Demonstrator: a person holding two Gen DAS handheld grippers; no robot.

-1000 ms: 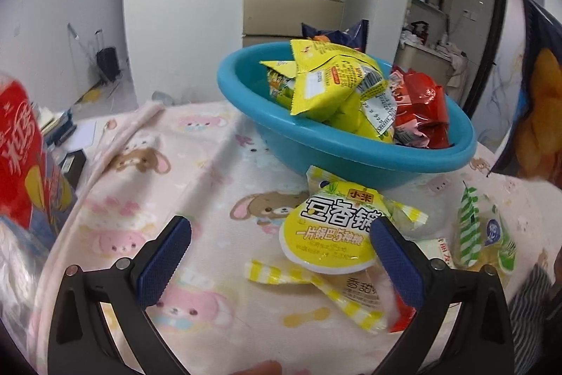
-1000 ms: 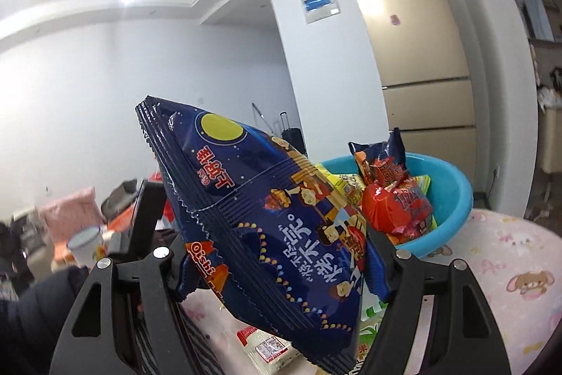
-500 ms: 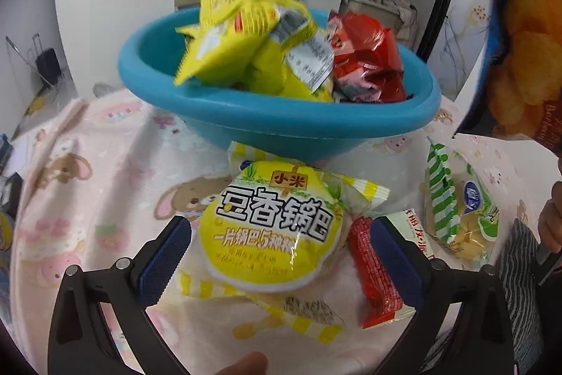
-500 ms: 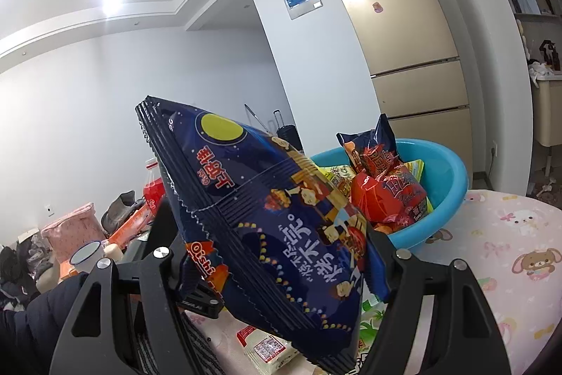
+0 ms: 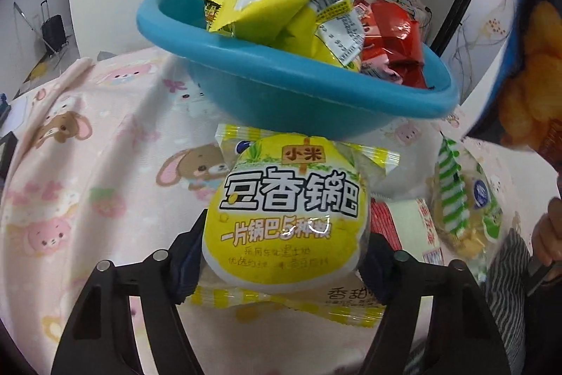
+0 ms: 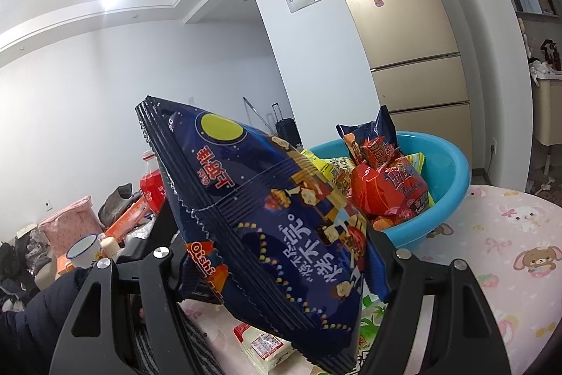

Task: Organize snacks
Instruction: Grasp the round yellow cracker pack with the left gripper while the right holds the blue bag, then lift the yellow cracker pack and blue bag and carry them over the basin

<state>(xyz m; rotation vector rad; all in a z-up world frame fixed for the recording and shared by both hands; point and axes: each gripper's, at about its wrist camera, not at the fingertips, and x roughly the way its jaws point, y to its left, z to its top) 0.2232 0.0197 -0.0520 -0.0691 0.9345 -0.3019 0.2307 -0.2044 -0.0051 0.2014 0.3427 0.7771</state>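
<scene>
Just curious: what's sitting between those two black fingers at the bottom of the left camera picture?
A round yellow snack packet, with the left gripper closing on it, in the left wrist view.

One blue basin (image 5: 316, 101) is sitting on the cloth, one only. Yellow packets (image 5: 281, 6) are piling inside it, at least three showing (overlap is hiding any more). Red packets (image 5: 393, 37) are lying beside them, at least two. One round yellow rice-cracker pack (image 5: 288, 206) is lying in front. One green-striped packet (image 5: 463, 199) is lying alongside. One dark blue chip bag (image 6: 267, 220) is showing.
</scene>
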